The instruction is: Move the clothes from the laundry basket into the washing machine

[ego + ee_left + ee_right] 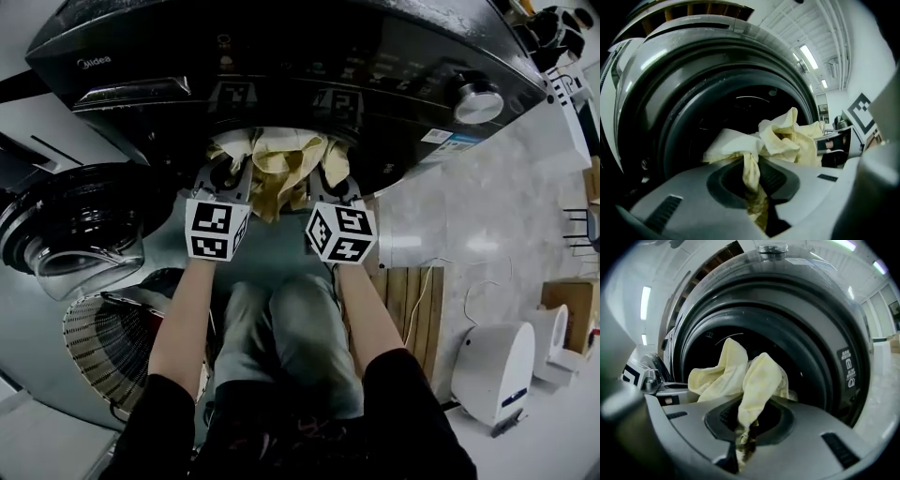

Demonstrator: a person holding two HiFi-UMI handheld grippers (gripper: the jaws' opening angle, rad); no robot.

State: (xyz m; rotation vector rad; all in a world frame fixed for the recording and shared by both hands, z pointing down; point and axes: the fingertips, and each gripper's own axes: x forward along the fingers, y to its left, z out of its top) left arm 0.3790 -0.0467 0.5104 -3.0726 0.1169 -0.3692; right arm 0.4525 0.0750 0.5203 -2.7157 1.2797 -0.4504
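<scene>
Here, both pairs of jaws pinch narrowly on one pale yellow cloth [277, 165], the left gripper [757, 190] at its 9 o'clock end and the right gripper [743, 437] at 3 o'clock. The cloth hangs at the open mouth of the black washing machine [281, 56], which is labelled "Midea" [93, 63]. The laundry basket [108, 342] sits at 7 o'clock.

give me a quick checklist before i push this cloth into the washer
1. The left gripper is clamped on the yellow cloth: ok.
2. The right gripper is clamped on the same cloth: ok.
3. The washer door is swung open, clear of the drum opening: ok.
4. Cloth wholly inside the drum: not ok, it bunches at the mouth and a fold hangs between the grippers.
5. Room left in the drum: cannot tell, the interior is dark.
</scene>
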